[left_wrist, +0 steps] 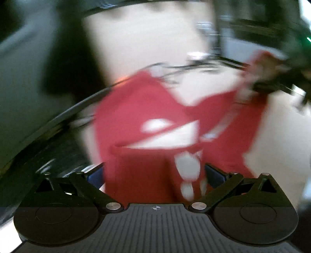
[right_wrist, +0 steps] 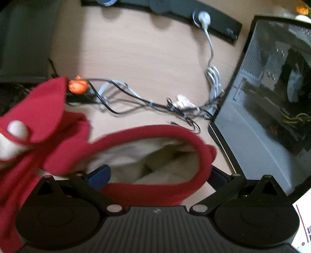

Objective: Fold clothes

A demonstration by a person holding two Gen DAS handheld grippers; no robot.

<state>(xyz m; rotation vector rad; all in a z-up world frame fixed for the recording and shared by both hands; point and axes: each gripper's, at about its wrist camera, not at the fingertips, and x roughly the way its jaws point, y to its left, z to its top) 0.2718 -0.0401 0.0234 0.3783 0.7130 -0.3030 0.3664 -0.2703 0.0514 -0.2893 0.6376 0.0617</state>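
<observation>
**Red garment hangs between two tongs**

Red garment (left_wrist: 147, 109) with a pale fleecy lining (right_wrist: 147, 157) hangs spread over a light wooden table (right_wrist: 147, 50), blurred in the left view. Beside it on the right stands a computer case (right_wrist: 272, 93) with a clear side. A black power strip (right_wrist: 175, 13) lies at the far edge, and a tangle of cables (right_wrist: 155, 103) crosses the tabletop. The left tongs (left_wrist: 154, 175) have their jaws set wide with cloth between them; whether they pinch it cannot be told. The right tongs (right_wrist: 158, 175) look the same, cloth lying between spread jaws.
</observation>
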